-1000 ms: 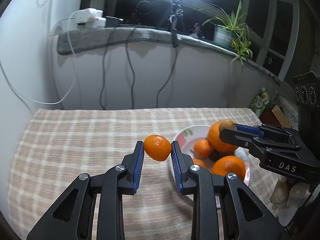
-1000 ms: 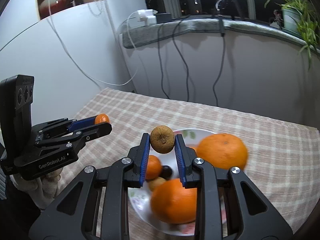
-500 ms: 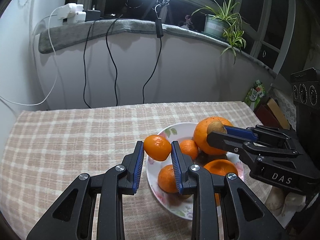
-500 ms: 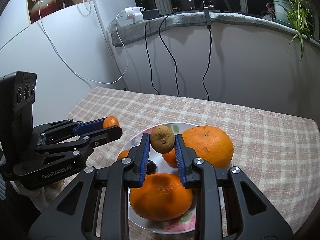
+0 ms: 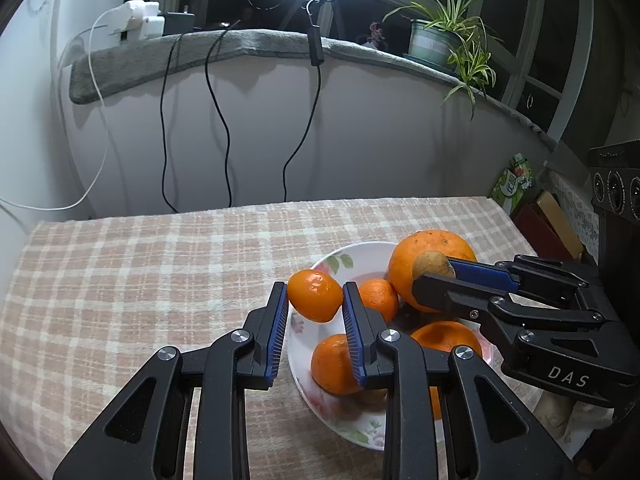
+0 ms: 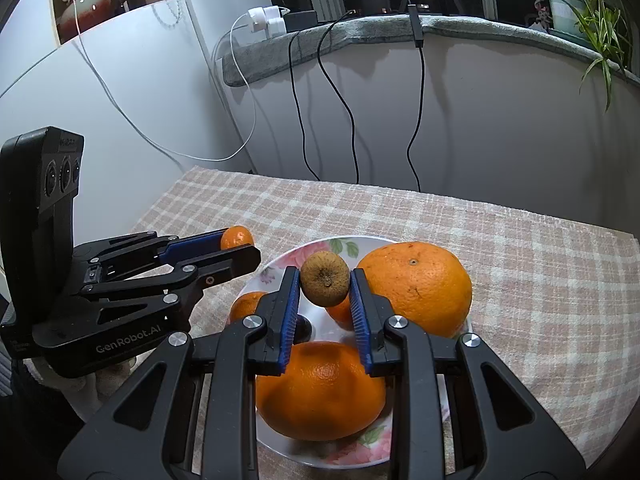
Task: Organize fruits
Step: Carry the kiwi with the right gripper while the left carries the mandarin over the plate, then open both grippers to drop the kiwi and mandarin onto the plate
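Observation:
A white floral plate (image 5: 340, 258) (image 6: 344, 246) on the checked tablecloth holds two big oranges (image 6: 416, 288) (image 6: 320, 392), small mandarins (image 5: 378, 300) and a dark fruit (image 6: 302, 328). My left gripper (image 5: 315, 296) is shut on a small mandarin (image 5: 315, 296) and holds it above the plate's left rim; it also shows in the right wrist view (image 6: 236, 240). My right gripper (image 6: 325, 284) is shut on a brown kiwi (image 6: 325, 284) above the plate's middle; it also shows in the left wrist view (image 5: 434, 266).
The checked tablecloth (image 5: 140, 280) covers the table. Behind it a white wall has hanging cables (image 5: 224, 120) and a ledge with a potted plant (image 5: 436, 40). Boxes (image 5: 516, 178) stand past the table's right end.
Both grippers have moved over the plate with their fruit still held. The left one came from the cloth on the left to the plate's rim.

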The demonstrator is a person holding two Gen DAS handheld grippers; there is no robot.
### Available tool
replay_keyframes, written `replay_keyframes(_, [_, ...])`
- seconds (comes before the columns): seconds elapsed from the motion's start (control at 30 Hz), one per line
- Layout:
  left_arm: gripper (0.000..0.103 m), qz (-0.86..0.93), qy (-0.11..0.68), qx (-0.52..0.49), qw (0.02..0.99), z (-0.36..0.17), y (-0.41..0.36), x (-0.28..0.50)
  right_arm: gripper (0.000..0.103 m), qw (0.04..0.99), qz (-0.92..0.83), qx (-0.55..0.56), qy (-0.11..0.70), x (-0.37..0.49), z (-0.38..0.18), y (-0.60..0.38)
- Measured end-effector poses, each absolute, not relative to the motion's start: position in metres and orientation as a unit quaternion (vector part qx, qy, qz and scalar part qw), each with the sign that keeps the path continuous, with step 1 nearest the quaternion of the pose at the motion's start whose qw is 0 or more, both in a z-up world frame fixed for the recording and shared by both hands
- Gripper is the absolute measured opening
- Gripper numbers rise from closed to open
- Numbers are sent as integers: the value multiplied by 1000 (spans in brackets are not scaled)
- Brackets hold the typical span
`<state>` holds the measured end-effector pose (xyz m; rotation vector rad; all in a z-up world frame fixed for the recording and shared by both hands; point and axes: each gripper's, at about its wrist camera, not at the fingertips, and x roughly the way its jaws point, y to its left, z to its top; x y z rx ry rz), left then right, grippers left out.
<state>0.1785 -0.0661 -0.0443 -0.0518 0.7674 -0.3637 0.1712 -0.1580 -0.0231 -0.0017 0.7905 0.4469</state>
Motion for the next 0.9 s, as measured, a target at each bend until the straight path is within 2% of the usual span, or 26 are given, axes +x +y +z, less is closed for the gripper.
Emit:
replay_keyframes(0.5, [26,-178,373,-24,910,-44,-69,179,27,899,217,0,381,168,-22,-159])
replay_keyframes(0.6, [27,-178,373,-22,910,-44,-69,179,32,899,219,4,379,167,-21,-160])
replay_keyframes(0.7, [36,-179,371,-22,911,-43,-69,178,37,900,219,3,376,167,-20,-160])
replay_keyframes(0.83, [40,-180,368,-22,912,-41,-69,177,43,902,218,3,372,164,-18,-161])
replay_keyframes(0.9, [45,-180,367,-22,912,-41,-69,177,47,903,217,3,370,163,-17,-162])
